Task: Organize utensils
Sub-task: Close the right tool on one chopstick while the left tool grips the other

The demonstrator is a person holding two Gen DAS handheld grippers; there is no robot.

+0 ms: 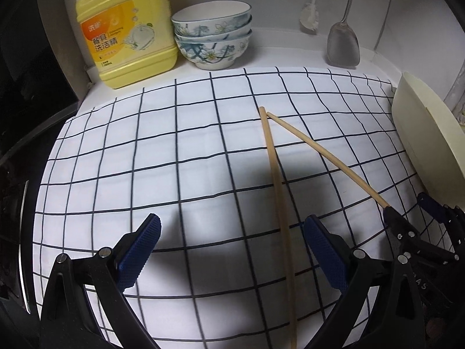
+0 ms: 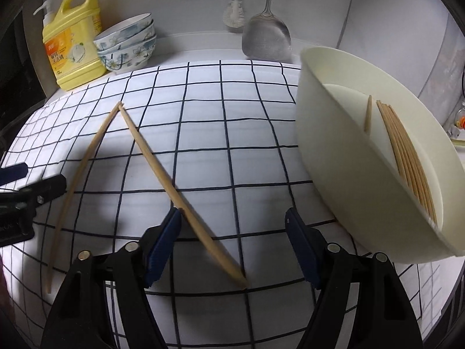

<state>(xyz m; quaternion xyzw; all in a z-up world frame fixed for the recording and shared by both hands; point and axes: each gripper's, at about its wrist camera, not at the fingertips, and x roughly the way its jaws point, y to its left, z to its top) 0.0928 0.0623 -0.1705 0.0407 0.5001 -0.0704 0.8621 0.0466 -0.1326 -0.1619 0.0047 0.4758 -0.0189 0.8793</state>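
Observation:
Two wooden chopsticks lie in a V on a white checked cloth (image 1: 174,151), their far tips nearly touching. The long chopstick (image 1: 276,203) runs past the inner side of my left gripper's right finger. My left gripper (image 1: 235,250) stands open just above the cloth, holding nothing. The second chopstick (image 2: 180,200) lies between the fingers of my open right gripper (image 2: 232,247), close to its left pad. A cream oval holder (image 2: 334,174) at the right is tilted and has several chopsticks (image 2: 407,157) inside. The right gripper (image 1: 409,208) shows at the left wrist view's right edge.
At the back wall stand a yellow detergent bottle (image 1: 125,32) and three stacked floral bowls (image 1: 212,35). A metal spatula (image 1: 343,43) and a white brush (image 1: 309,17) hang further right. A dark stove surface (image 1: 26,116) borders the cloth on the left.

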